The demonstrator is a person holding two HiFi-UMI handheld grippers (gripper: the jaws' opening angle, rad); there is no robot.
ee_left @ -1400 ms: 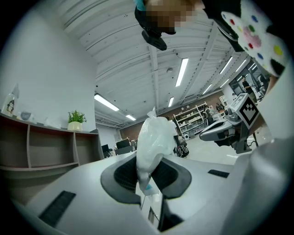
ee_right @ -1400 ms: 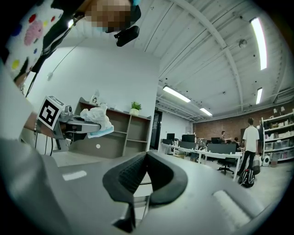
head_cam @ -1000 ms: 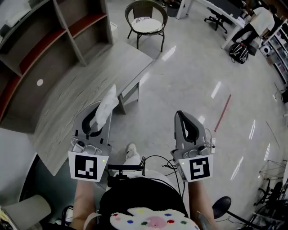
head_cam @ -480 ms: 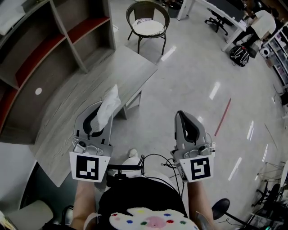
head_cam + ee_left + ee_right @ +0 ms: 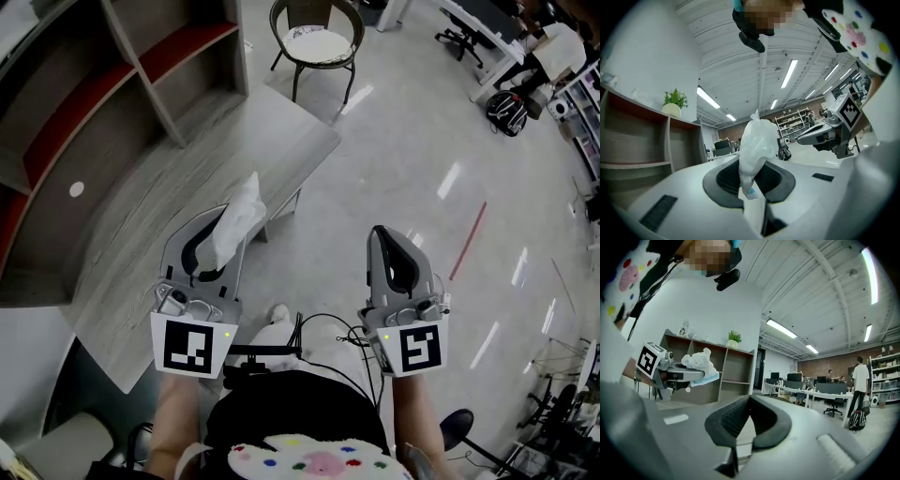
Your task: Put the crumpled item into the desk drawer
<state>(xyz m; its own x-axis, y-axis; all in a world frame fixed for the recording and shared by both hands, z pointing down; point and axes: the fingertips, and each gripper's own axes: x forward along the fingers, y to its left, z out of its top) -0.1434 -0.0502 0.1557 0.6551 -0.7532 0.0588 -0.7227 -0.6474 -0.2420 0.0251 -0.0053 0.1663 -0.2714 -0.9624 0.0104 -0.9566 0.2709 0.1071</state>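
Note:
The crumpled item [image 5: 236, 217] is a white wad with a blue edge, and it sticks up out of my left gripper [image 5: 217, 236], which is shut on it. In the left gripper view the wad [image 5: 757, 150] is pinched between the dark pads and rises above my left gripper [image 5: 751, 187]. My right gripper [image 5: 386, 236] hangs over the floor, shut with nothing in it; its pads meet in the right gripper view [image 5: 747, 404]. That view also shows the wad [image 5: 699, 363] at the left. The left gripper is over the near edge of the grey wooden desk [image 5: 178, 169]. No drawer is in view.
A shelf unit [image 5: 112, 84] with red-lined boards stands behind the desk. A round chair [image 5: 319, 42] is beyond the desk's far end. Shiny floor [image 5: 441, 159] spreads to the right, with office desks and people far off.
The head view has drifted a little, so the desk and chair sit slightly further right and up. Both grippers keep their places and the wad stays gripped.

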